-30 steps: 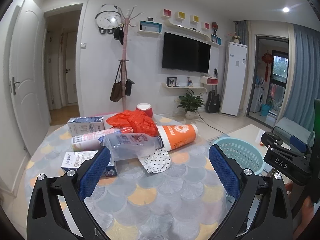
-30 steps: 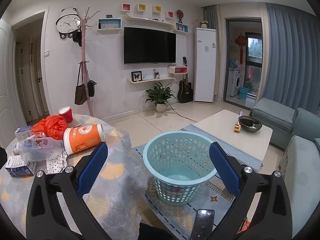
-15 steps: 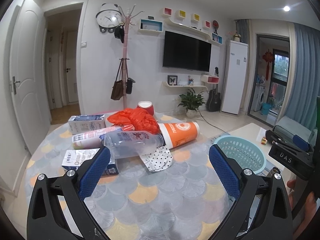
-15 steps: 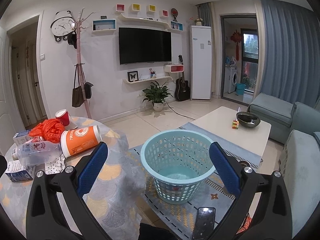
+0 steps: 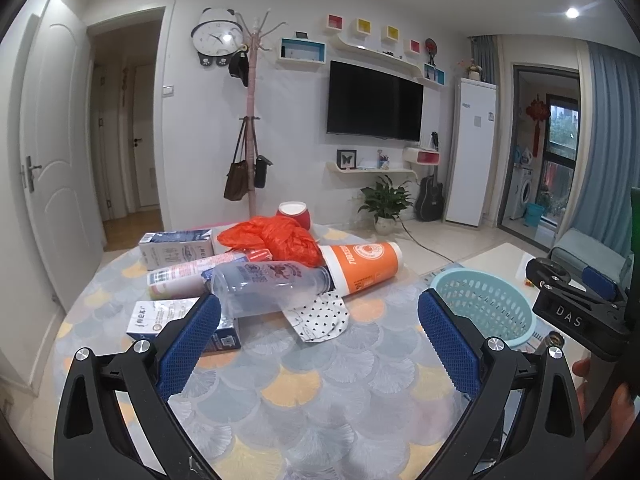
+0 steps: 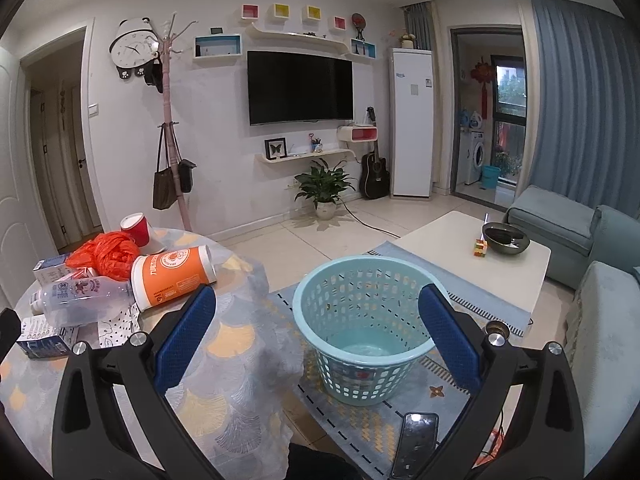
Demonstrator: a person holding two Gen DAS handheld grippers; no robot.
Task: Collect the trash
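Change: both views have shifted only slightly since the earlier frames; the right wrist camera has drifted a little so the basket sits more central between its fingers, and the trash pile lies as it did.
Left gripper (image 5: 318, 334): jaws spread wide and holding nothing, hovering over the patterned tablecloth (image 5: 280, 392) short of the pile.
Right gripper (image 6: 316, 336): also wide apart and empty, aimed over the table edge toward the floor — in the left wrist view its black body shows at the right border.
Trash pile: clustered on the far half of the round table.
Clear plastic bottle (image 5: 268, 284): lying on its side at the front of the pile, its mouth end against the orange cup.
Orange cup (image 5: 360, 266): on its side, resting on a polka-dot wrapper (image 5: 320, 316).
Orange plastic bag (image 5: 276, 238): crumpled behind the bottle, touching the cup.
Cartons: one blue-and-white carton (image 5: 176, 246) at the back left, another small carton (image 5: 180, 322) just beside the left finger; a pink-and-white tube lies between them.
Red paper cup (image 6: 136, 230): tilted at the far edge — behind the bag.
Basket (image 6: 362, 326): light blue, perforated, upright on the rug beside the table, with nothing visible inside.
Phone (image 6: 414, 444): dark, flat on the rug near the basket.
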